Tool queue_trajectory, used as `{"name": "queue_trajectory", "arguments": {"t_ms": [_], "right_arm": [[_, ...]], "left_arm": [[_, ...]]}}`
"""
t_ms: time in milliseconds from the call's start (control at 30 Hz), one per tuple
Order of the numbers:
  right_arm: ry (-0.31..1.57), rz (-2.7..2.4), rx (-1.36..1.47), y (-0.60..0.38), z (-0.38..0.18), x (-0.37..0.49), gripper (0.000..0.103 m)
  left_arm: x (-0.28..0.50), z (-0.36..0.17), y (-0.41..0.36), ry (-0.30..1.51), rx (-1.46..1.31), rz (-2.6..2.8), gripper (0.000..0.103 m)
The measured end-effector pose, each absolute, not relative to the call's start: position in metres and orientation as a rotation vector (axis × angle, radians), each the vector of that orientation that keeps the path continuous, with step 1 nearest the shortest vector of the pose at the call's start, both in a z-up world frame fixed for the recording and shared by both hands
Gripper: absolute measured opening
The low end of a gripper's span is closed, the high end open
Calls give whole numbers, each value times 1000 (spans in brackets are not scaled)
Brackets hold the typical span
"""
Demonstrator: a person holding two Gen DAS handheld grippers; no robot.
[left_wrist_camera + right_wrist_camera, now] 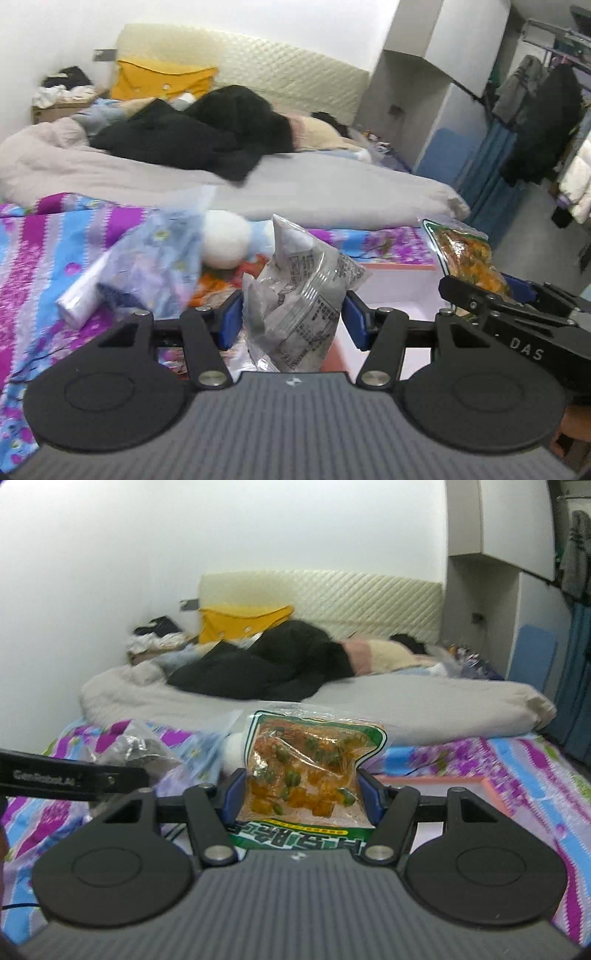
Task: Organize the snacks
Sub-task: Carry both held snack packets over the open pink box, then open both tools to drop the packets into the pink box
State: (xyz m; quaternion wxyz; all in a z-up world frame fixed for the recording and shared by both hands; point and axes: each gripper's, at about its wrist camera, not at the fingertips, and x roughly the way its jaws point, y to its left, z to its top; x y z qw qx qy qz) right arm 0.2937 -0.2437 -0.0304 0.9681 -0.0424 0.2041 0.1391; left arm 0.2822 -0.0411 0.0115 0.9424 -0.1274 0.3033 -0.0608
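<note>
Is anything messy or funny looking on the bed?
Yes. A heap of black clothes lies dumped across the grey blanket, and the grey snack packet in the left gripper looks crumpled and squashed.

Both views are evenly and rather dimly lit by diffuse indoor light; no hard shadows or strong glare are seen. Straight lines are bowed by fisheye distortion, and the corners of the right wrist view are darkened. The blue flowered bag [155, 266] and the headboard [321, 602] are smeared by motion blur.
</note>
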Motion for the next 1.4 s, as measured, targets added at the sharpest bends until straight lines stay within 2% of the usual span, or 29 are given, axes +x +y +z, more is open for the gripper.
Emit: {"name": "queue_trajectory", "arguments": {"t_ms": [167, 400, 967, 1167, 1200, 1300, 1400], "right_arm": [[425, 220, -104, -273, -30, 308, 66], [517, 150, -64, -318, -63, 334, 67], [695, 63, -35, -372, -164, 372, 69], [725, 60, -15, -378, -179, 377, 72], [725, 52, -1, -378, -180, 378, 77], [724, 47, 34, -381, -181, 379, 85], [725, 46, 41, -382, -179, 380, 85]], "left_arm": [[305, 17, -73, 622, -256, -173, 62], [343, 4, -125, 670, -243, -244, 62], [424, -108, -193, 842, -159, -288, 62], [432, -125, -196, 864, -136, -292, 62], [432, -126, -196, 865, -131, -289, 64], [433, -125, -191, 873, -140, -279, 89], [425, -114, -185, 842, -151, -290, 89]]}}
